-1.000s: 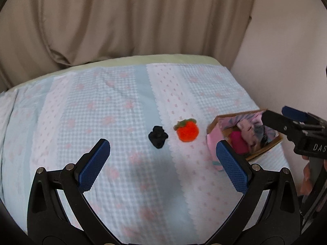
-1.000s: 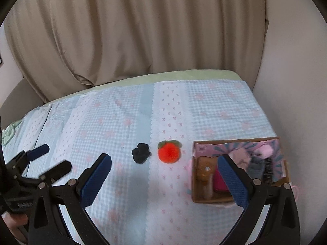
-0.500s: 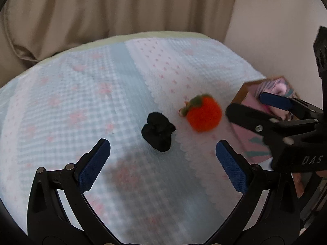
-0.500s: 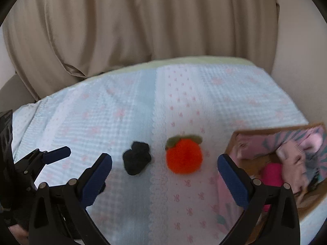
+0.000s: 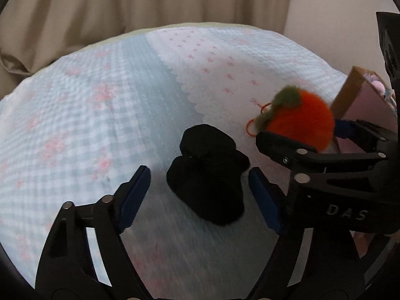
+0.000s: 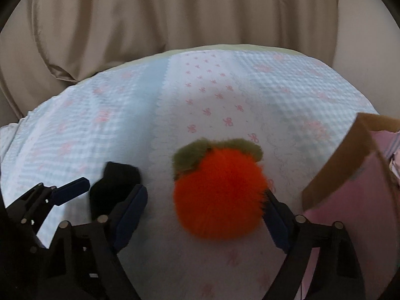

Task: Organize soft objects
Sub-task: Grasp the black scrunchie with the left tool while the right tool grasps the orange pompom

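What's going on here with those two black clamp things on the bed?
A person is tidying soft items with a hand-held gripper in each hand. The left hand-held gripper straddles a black fabric bundle, and the right hand-held gripper straddles a fluffy orange plush fruit. Both sets of jaws are closing, but neither has clearly clamped yet. Both items lie on the checked bedspread, beside a cardboard box.

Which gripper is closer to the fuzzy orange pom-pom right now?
Right. The right gripper straddles the orange pom-pom, fingers closing either side of it. The left gripper is beside it, closing around the black fabric bundle.
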Motion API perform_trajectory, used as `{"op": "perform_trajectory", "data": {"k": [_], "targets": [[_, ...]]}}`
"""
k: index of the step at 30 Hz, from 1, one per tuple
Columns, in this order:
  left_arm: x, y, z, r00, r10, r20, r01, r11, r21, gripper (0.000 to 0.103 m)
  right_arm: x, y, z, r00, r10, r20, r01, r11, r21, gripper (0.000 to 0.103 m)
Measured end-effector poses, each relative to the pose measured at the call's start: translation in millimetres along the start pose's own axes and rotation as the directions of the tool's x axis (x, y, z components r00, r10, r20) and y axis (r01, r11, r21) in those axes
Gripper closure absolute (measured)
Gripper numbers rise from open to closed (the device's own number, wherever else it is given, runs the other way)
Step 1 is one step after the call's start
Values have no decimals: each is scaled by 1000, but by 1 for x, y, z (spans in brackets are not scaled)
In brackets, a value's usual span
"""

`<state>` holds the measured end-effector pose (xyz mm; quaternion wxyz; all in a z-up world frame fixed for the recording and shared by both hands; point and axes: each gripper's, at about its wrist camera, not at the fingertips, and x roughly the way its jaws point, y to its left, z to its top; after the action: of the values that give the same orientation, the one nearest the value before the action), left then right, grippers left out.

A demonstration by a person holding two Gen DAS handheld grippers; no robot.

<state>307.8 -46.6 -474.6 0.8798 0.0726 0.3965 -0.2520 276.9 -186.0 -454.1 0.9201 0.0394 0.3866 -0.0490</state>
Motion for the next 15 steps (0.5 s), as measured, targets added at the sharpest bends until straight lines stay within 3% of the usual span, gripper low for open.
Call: {"op": "perform_trajectory", "data": {"k": [1, 3, 5, 8, 12, 15], "targets": [[5, 0, 0, 1000, 0, -9, 0, 1000, 2, 34, 4, -1, 0, 1000, -6, -1, 6, 1000, 1, 20], [9, -3, 1, 1000, 15, -7, -15, 1000, 18, 36, 14, -5, 0, 1000, -22, -12, 22, 1000, -1, 35], [10, -5, 3, 1000, 18, -5, -18, 1000, 24, 52, 20, -8, -1, 999, -36, -14, 36, 999, 2, 39], [11, -4, 7, 1000, 13, -4, -12, 1000, 18, 66, 21, -8, 1, 999, -51, 0, 51, 999, -2, 51], [9, 1, 10, 1000, 9, -6, -9, 1000, -5, 75, 18, -6, 2, 999, -47, 8, 47, 999, -11, 64], [4, 4, 11, 1000, 1, -1, -1, 1000, -22, 77, 14, -4, 3, 999, -44, 17, 45, 999, -21, 67]]}}
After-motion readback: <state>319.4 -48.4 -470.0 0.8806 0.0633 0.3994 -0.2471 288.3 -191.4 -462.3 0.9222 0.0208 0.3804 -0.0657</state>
